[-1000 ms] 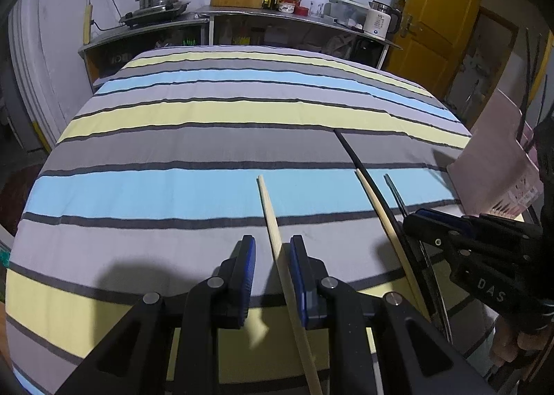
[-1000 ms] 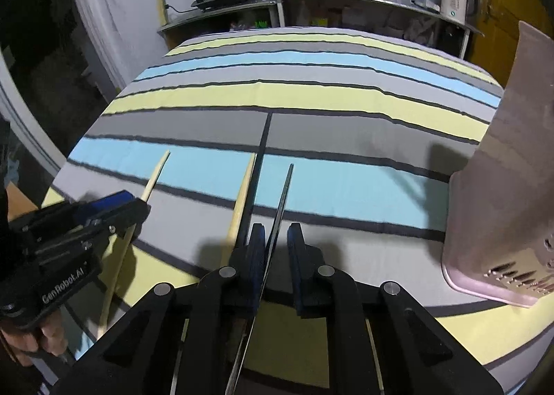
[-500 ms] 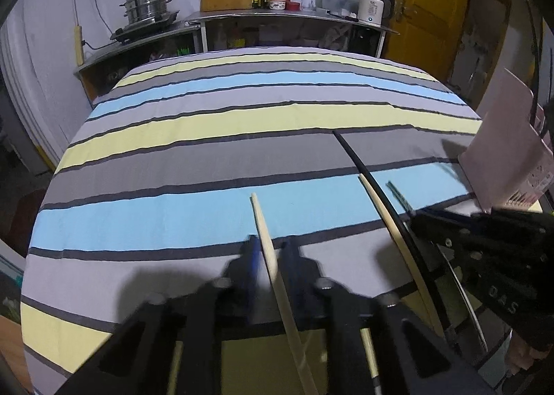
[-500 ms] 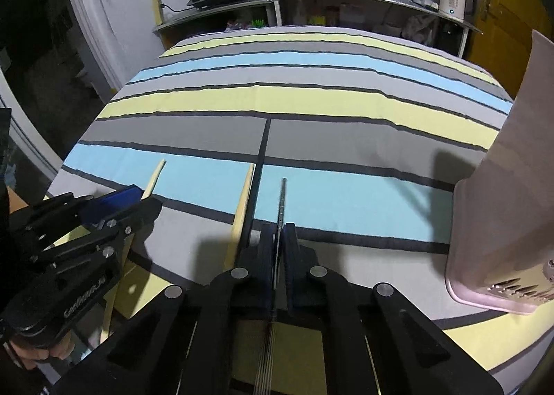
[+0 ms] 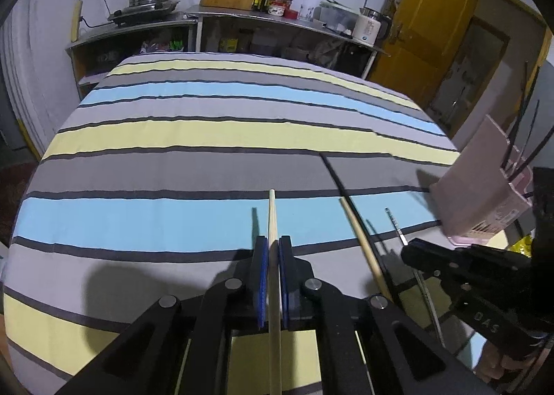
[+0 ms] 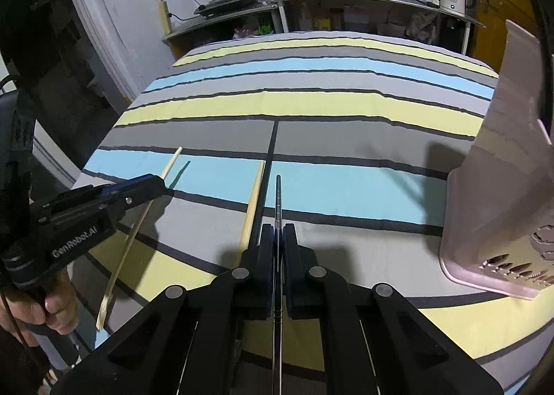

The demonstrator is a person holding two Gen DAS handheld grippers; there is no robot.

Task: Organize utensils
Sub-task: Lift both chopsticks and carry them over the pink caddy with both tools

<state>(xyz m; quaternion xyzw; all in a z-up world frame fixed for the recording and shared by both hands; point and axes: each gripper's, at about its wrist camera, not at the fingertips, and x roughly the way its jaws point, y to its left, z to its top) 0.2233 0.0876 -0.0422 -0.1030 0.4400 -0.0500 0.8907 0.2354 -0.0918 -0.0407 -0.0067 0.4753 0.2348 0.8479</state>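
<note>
While clamped, wooden chopstick (image 5: 273,221) inside left tool (image 5: 273,246), tip protruding forward

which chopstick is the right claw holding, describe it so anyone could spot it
On the striped cloth, look left of the pink holder. The metal chopstick is pinched in the right claw, beside a wooden chopstick. It alone is thin, dark and shiny; its neighbours are pale wood.

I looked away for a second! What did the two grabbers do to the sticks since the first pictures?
Both closed. The left gripper has just shut on the wooden chopstick that lay between its open jaws. The right gripper has just shut on the thin metal chopstick. The other wooden chopstick, the black chopstick and the pink holder stayed put on the striped cloth.
</note>
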